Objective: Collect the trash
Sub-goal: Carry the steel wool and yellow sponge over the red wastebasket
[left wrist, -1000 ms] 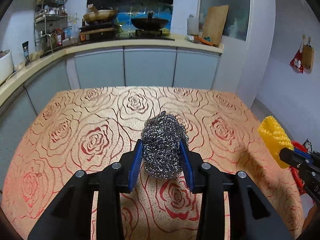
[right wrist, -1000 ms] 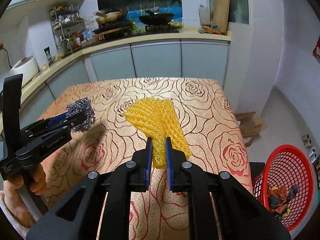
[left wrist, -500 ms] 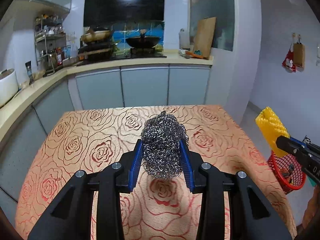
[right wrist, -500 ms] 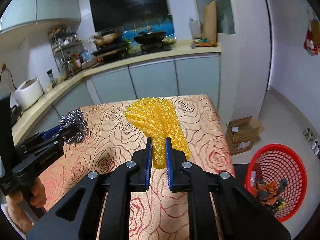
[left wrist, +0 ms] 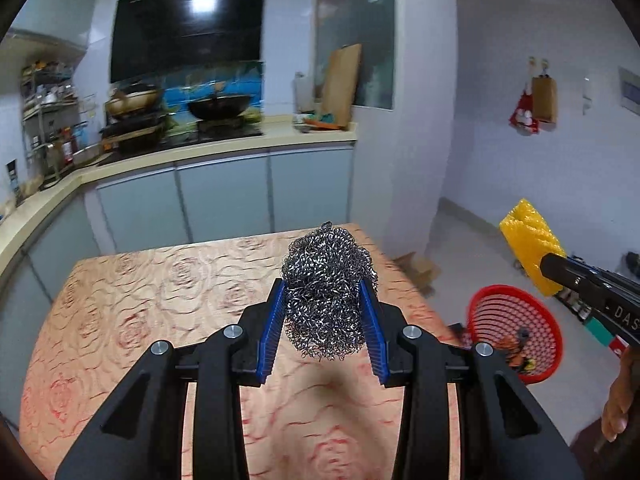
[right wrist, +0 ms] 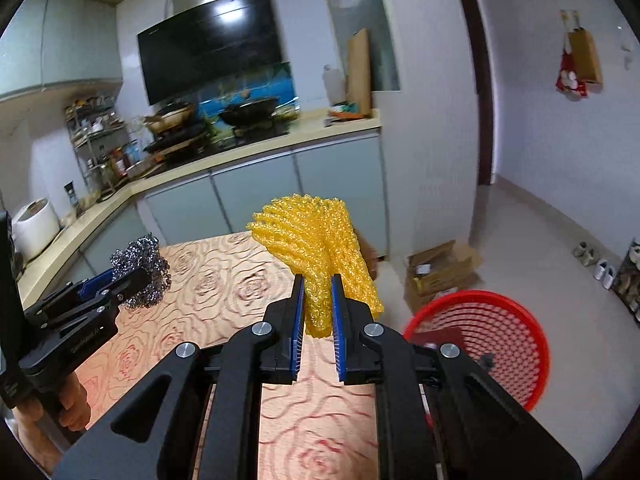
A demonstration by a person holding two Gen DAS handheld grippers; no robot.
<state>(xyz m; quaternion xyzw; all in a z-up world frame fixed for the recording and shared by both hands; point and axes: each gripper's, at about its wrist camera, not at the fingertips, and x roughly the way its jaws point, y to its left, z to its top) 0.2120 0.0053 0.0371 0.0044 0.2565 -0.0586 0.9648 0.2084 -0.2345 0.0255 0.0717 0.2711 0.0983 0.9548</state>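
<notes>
My left gripper [left wrist: 325,312] is shut on a ball of steel wool [left wrist: 328,292] and holds it above the rose-patterned table [left wrist: 140,304]. My right gripper [right wrist: 317,312] is shut on a yellow foam net [right wrist: 316,248], held above the table's right side. A red mesh basket [right wrist: 492,344] with some trash in it stands on the floor to the right of the table; it also shows in the left wrist view [left wrist: 516,332]. The steel wool [right wrist: 140,276] and left gripper show at the left of the right wrist view. The foam net [left wrist: 530,248] shows at the right of the left wrist view.
A kitchen counter [left wrist: 224,148] with woks and a stove runs behind the table. A cardboard box [right wrist: 440,272] lies on the floor beyond the basket. Shoes [right wrist: 600,268] stand by the right wall.
Both grippers have risen and swung to the right with their loads. The red basket has come further into both views.
</notes>
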